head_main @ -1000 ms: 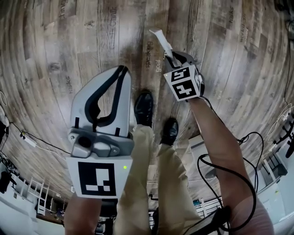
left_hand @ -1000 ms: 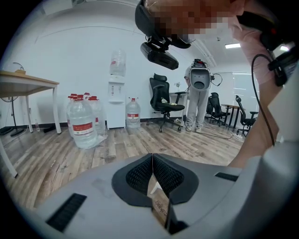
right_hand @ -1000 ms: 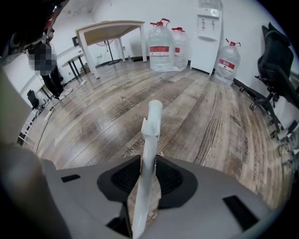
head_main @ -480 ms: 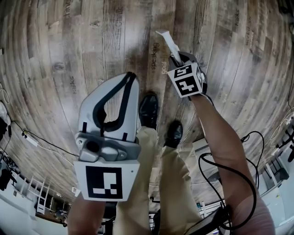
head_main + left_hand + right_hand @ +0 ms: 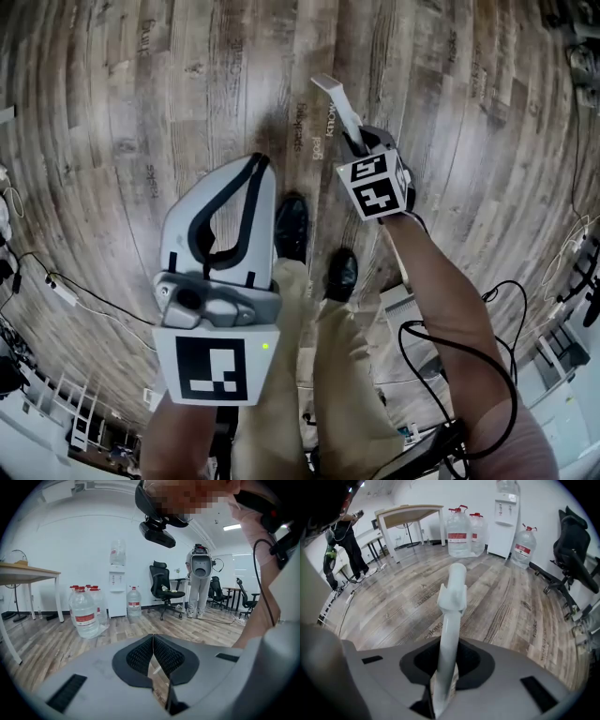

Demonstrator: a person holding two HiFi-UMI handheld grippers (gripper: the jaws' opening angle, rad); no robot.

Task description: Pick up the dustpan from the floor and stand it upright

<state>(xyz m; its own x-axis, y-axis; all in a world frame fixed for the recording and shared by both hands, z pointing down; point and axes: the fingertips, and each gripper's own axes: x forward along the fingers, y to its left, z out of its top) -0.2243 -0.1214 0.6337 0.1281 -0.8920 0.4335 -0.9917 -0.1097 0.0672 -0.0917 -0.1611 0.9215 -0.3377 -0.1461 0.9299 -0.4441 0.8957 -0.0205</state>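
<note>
A white dustpan handle sticks out past my right gripper, which is shut on it, above the wooden floor. In the right gripper view the handle rises straight out between the dark pads of my right gripper and ends in a notched tip. The dustpan's pan is hidden in every view. My left gripper hangs at the lower left, shut, with nothing between its closed pads. In its own view the left gripper points across the room.
The person's black shoes stand on the floor below the grippers. Cables trail at the left and right edges. Water bottles, a water dispenser and a table stand ahead; an office chair and a standing person are farther off.
Both grippers hold their states. The right gripper and handle have shifted only slightly over the floor, and the left gripper has drifted a little.
</note>
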